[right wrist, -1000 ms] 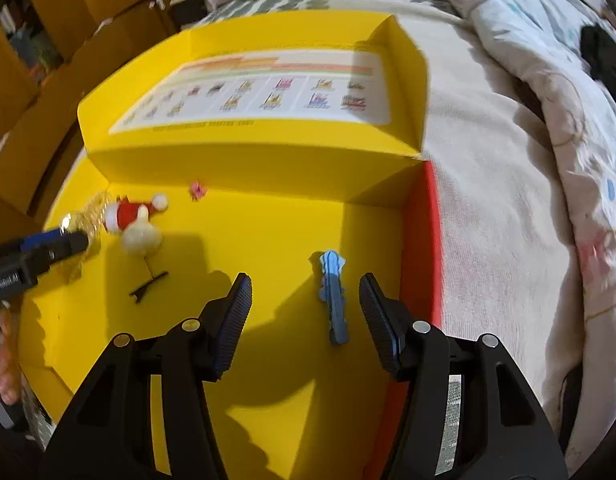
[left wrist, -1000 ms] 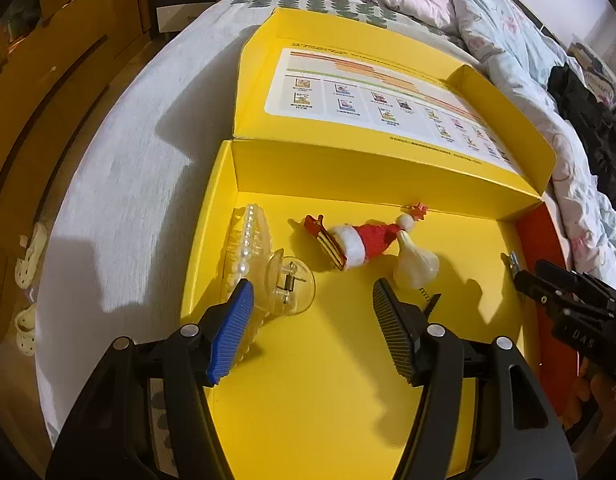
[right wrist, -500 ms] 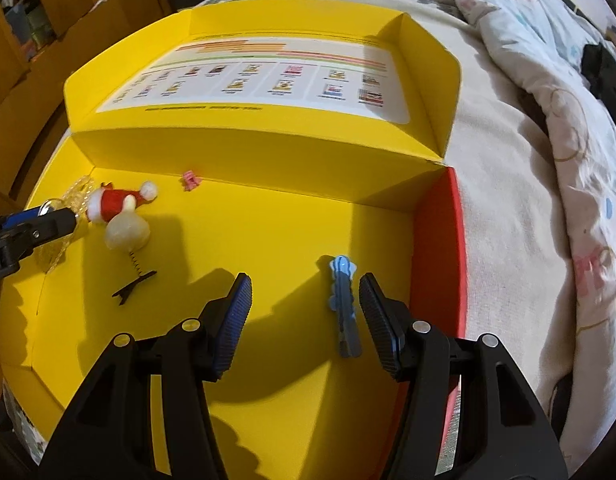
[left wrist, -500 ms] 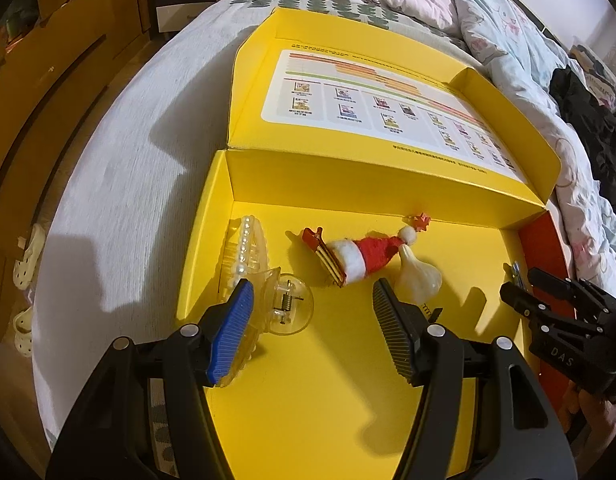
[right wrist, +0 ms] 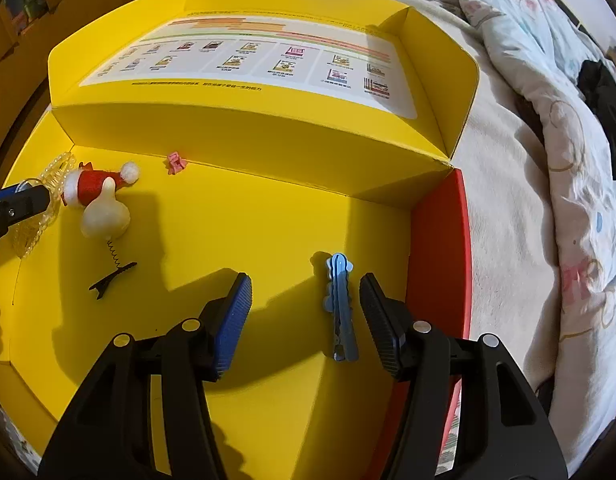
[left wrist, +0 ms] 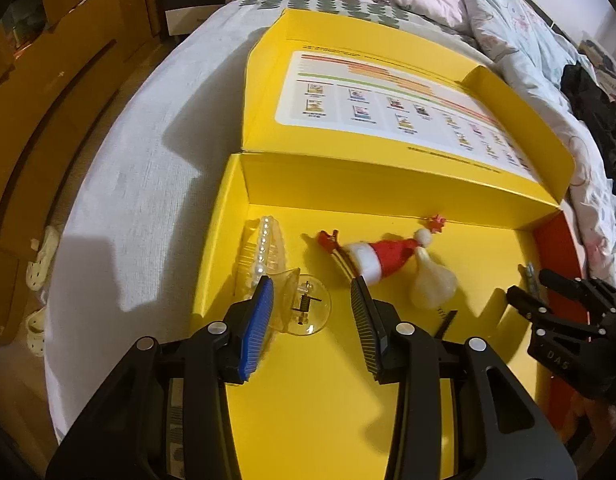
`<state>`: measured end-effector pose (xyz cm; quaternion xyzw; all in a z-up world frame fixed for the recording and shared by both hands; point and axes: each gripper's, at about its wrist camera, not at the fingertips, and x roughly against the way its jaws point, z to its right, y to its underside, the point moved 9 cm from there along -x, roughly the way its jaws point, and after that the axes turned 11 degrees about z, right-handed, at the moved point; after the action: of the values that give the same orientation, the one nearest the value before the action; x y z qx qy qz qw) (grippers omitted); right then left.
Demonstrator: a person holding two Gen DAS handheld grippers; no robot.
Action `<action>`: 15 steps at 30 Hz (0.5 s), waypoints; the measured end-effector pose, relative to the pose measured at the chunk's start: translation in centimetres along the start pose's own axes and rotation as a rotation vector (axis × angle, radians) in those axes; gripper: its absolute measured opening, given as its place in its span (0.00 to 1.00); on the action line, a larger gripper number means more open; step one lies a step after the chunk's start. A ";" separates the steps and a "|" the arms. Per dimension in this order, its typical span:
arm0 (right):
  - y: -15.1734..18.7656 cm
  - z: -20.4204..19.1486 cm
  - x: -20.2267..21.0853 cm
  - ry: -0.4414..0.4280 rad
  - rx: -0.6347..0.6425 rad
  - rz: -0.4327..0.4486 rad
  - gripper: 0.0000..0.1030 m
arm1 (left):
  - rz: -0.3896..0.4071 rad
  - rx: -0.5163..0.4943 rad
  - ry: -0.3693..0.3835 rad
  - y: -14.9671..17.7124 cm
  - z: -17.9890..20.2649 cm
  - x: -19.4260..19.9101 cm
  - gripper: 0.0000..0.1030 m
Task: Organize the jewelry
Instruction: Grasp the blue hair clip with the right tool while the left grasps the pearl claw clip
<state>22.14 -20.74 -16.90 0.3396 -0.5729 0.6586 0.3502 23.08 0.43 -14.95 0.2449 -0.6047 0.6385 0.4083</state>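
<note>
The left gripper [left wrist: 312, 312] has its fingers [left wrist: 259, 322] closing, roughly half apart, around the round handle end of the clear claw clip [left wrist: 283, 284]; the blue pad sits at the clip's edge while the black pad is not plainly touching it, so nothing is gripped yet. That handle end is likely chosen because it stands proud of the box floor and gives the pads something to bite. The right gripper [right wrist: 305, 320] stands about half open, pointing steeply down, with the blue clip [right wrist: 340, 308] lying lengthwise between its fingers [right wrist: 382, 330], closer to the right-hand pad and touched by neither; straddling it along its length probably lets the pads shut on its flat sides. Taking the box [right wrist: 267, 200] as landmark, everything lies on its yellow floor: the claw clip in the near-left corner by the left wall, the Santa-hat clip [left wrist: 372, 258] just right of it, a cream pear-shaped charm [left wrist: 432, 282] on a spring with a black clip [right wrist: 111, 280] touching the hat, a small pink clip [right wrist: 175, 162] against the back wall, and the blue clip beside the red right wall [right wrist: 440, 248]. The lid [right wrist: 247, 56] lies folded back beyond, printed side up. The box rests on a bed [left wrist: 139, 184], with quilts [right wrist: 548, 120] to its right.
</note>
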 end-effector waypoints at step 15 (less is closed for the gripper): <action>-0.4 1.1 -0.5 0.018 -0.009 -0.052 0.23 | -0.019 0.000 -0.014 -0.1 -0.7 0.0 0.19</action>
<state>22.76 -21.82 -16.97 0.3468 -0.5637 0.6499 0.3738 23.28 1.07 -15.03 0.2550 -0.6052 0.6330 0.4100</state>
